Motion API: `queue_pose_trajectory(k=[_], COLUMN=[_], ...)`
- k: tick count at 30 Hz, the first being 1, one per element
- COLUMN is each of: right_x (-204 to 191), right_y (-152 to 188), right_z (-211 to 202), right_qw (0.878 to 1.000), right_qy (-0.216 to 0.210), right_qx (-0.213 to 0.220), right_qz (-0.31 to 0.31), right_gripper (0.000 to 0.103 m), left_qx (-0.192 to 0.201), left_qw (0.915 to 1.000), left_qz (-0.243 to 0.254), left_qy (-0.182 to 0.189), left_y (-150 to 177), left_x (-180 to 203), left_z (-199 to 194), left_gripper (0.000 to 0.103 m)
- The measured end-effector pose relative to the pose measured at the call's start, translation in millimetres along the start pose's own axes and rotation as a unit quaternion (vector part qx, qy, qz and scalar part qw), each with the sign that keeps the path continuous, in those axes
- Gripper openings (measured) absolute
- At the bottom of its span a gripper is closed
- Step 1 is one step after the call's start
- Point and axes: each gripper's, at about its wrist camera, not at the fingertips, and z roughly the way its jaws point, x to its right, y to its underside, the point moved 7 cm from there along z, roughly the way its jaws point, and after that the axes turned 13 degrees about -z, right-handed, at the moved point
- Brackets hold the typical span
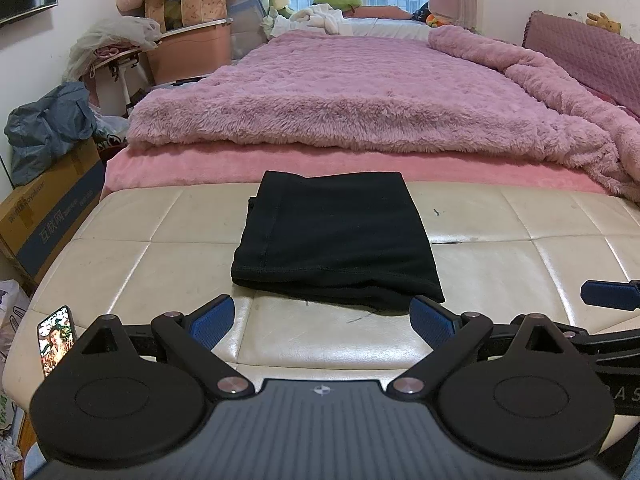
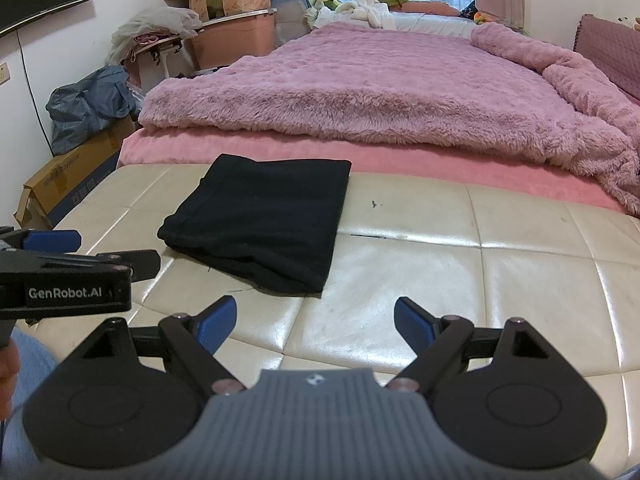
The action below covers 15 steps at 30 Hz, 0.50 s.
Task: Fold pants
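Left wrist view: the left hand-held gripper (image 1: 322, 316) hangs with fingers apart and empty, just short of the black pants (image 1: 336, 240), which lie as a compact rectangle on the cream bench (image 1: 520, 256).

Right wrist view: the right hand-held gripper (image 2: 316, 320) is likewise spread, the pants ahead-left. The folding looks finished, though layer alignment is hard to judge; any tidying should press edges flat, not drag.

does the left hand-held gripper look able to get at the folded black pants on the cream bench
Probably yes: the left hand-held gripper is open, just short of the folded black pants' near edge, with only bare cream leather bench between.
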Motion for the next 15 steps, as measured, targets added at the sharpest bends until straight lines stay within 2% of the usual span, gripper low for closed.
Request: queue_pose_trajectory(k=[15], right_x=[-1.7], right_y=[0.4], right_z=[-3.1], right_qw=[1.000], right_qy=[-0.002], right_qx=[0.003], right_qz=[-0.005], right_gripper=[0.082], left_qx=[0.003], left_qw=[1.0000], left_qz=[-0.001], left_qy=[0.003], left_y=[-1.8], left_x=[-1.5], left_z=[-3.4], left_gripper=[0.103])
